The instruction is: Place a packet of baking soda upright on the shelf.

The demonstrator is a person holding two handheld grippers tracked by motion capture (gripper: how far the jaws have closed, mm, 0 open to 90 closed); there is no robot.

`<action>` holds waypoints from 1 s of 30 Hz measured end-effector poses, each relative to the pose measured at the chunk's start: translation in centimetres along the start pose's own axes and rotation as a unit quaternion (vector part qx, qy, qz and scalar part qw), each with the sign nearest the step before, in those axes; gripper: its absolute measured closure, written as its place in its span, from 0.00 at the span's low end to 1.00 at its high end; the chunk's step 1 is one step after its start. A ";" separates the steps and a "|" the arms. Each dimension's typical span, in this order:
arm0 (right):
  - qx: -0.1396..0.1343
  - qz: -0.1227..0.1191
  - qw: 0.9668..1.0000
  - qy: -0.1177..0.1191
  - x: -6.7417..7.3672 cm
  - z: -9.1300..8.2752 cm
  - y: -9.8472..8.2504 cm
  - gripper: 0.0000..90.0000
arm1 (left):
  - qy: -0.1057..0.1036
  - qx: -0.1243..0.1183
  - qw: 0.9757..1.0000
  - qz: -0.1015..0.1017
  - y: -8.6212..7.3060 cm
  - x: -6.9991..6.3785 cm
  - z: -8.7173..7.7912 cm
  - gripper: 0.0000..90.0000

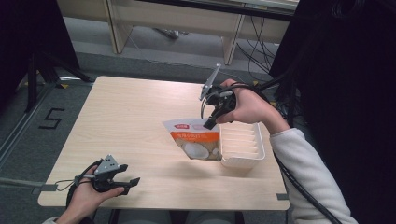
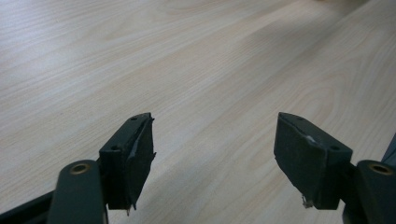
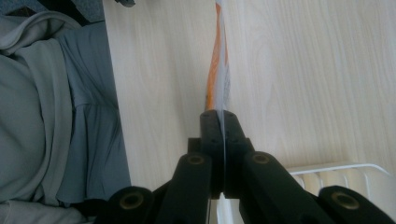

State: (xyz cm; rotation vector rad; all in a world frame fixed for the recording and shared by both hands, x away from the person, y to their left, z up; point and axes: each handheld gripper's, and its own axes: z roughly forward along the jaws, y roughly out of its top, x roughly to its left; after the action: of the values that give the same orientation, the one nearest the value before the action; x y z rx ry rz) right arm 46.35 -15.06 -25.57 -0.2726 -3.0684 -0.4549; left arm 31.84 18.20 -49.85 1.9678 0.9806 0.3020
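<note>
Orange-and-white pouch [image 1: 196, 142] is pinched at its top edge by the right claw [image 1: 211, 122], hanging beside the white tray [image 1: 243, 144] over the surface [image 1: 130, 116]. Thin-edge grip: slip or snag on the tray rim is likely. Left claw [image 1: 125, 183] is spread, idle.

Pouch [image 1: 196, 140] orange and white; tray [image 1: 243, 144] white; table [image 1: 135, 121] pale wood grain; jaws black.

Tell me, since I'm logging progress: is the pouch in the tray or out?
Out: the pouch hangs from the right gripper beside the white tray.
</note>
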 end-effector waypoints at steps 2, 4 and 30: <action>-0.001 0.008 1.000 -0.009 0.0 -0.3 -0.2 1.00 | 0.001 0.000 1.000 0.009 0.0 0.1 0.0 0.31; -0.003 0.005 1.000 -0.009 -0.2 -0.7 -0.6 1.00 | 0.001 0.001 1.000 0.008 0.0 0.1 0.0 0.31; -0.015 0.052 0.998 -0.040 -1.6 -5.4 -4.9 1.00 | -0.002 0.008 1.000 0.005 0.1 0.1 -0.1 0.31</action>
State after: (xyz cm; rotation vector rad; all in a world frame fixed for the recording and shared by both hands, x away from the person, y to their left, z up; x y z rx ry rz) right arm 47.08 -21.52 -21.90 -0.4588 -3.1079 -0.4964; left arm 31.90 18.31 -49.79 1.9886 0.9737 0.2969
